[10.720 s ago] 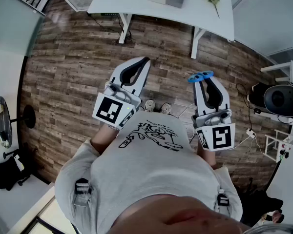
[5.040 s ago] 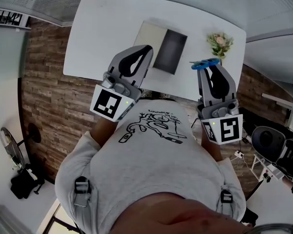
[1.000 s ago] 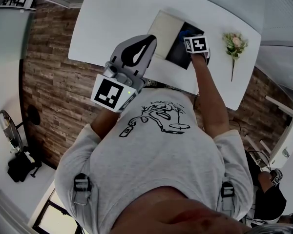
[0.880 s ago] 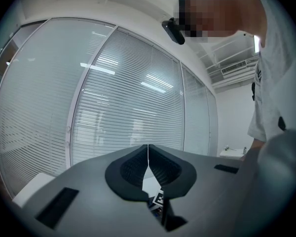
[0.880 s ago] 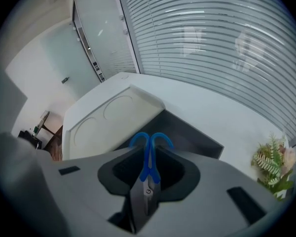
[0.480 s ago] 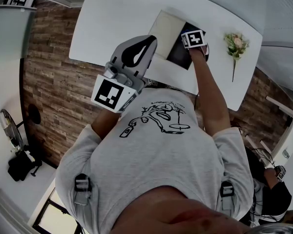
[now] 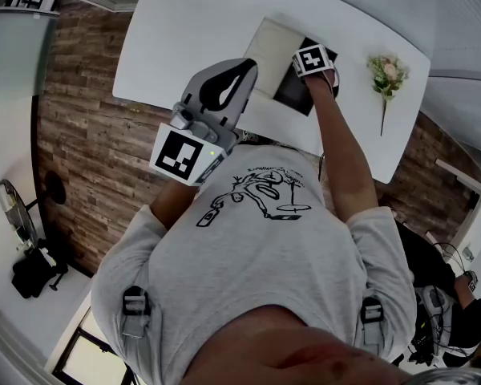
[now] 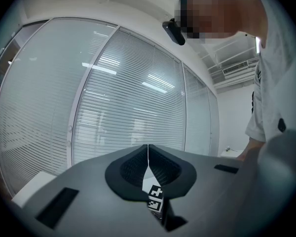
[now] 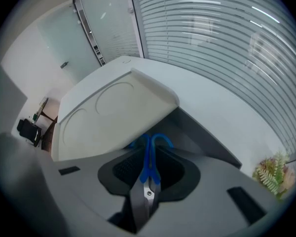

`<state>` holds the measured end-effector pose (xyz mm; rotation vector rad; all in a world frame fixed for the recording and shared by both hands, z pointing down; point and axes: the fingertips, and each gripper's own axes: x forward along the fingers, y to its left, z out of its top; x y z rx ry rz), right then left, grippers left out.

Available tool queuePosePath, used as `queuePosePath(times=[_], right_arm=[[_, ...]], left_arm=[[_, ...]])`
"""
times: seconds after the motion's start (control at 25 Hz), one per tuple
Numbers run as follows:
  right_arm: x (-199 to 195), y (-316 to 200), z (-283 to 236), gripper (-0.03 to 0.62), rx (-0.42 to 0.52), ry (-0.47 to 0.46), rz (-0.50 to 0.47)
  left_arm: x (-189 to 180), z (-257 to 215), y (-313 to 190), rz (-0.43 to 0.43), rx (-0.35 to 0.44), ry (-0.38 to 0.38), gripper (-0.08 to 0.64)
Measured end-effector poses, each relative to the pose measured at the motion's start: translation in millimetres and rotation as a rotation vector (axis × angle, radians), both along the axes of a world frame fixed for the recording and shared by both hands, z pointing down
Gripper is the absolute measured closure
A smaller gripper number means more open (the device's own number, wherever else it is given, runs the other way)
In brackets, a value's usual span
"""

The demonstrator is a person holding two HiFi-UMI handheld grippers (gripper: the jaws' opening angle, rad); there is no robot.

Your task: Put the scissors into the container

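The scissors have blue handles and steel blades. My right gripper is shut on them, with the handles pointing forward past the jaw tips and down at the container. The container is a dark grey box with a cream lid leaning open at its left. In the head view the right gripper hangs over the box's dark opening with its marker cube on top, and the scissors are hidden beneath it. My left gripper is shut and empty, held above the table's near edge; in its own view the left gripper points at window blinds.
The container sits on a white table. A flower sprig lies right of it, seen also as the sprig in the right gripper view. A person's torso fills the lower head view. Wood floor lies to the left.
My right gripper has moved a little farther out and leftward over the container's dark opening, still holding the scissors. The left gripper has not moved.
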<state>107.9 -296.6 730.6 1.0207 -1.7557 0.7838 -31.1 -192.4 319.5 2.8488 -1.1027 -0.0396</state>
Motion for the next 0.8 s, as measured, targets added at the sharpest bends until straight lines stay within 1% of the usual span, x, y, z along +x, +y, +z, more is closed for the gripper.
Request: queuePosePath(times=[0.36,0.64,0.8], right_arm=[[0.0,-0.5,9.4,0.505,-0.035,0.035,-0.021],[-1.9,-0.8,12.7,0.502,-0.027,0.055,-0.031],[-8.6,1.6,13.2,0.502,-0.037,0.043,-0.046]], left_arm=[[-1.6,2.9,0.8,-0.007,-0.007,-0.007,0.54],[-4.7,1.8,4.5,-0.011,-0.005,-0.007,0.54],[-5.4,1.9,6.3,-0.014,-0.004,-0.003,0.54]])
